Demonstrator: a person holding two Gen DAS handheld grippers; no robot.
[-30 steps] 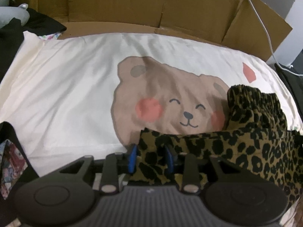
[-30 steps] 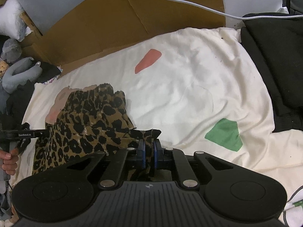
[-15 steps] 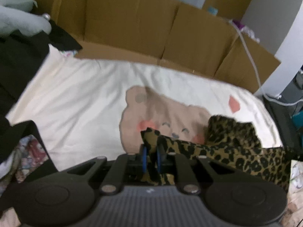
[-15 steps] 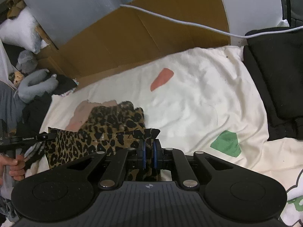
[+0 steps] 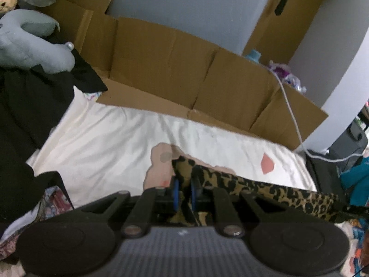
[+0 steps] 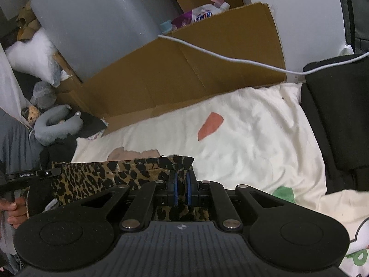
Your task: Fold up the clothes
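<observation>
A leopard-print garment (image 5: 253, 184) hangs stretched between both grippers above a cream bed sheet (image 5: 110, 143) with a bear print. My left gripper (image 5: 184, 192) is shut on one corner of its top edge, the cloth pinched between the blue pads. My right gripper (image 6: 181, 189) is shut on the other corner of the leopard-print garment (image 6: 110, 175). In the right wrist view the left gripper (image 6: 49, 172) shows at the far left end of the cloth, with a person's hand (image 6: 13, 210) below it. The garment's lower part is hidden behind the gripper bodies.
Flattened cardboard (image 5: 184, 76) stands along the far side of the bed. A white cable (image 6: 230, 57) crosses it. Black clothing (image 5: 27, 106) and a grey plush toy (image 5: 30, 46) lie at the left; a black bag (image 6: 339, 120) sits at the right.
Both grippers have risen, lifting the leopard-print garment off the sheet and pulling its top edge taut. The left gripper's jaws closed tighter on the cloth.
</observation>
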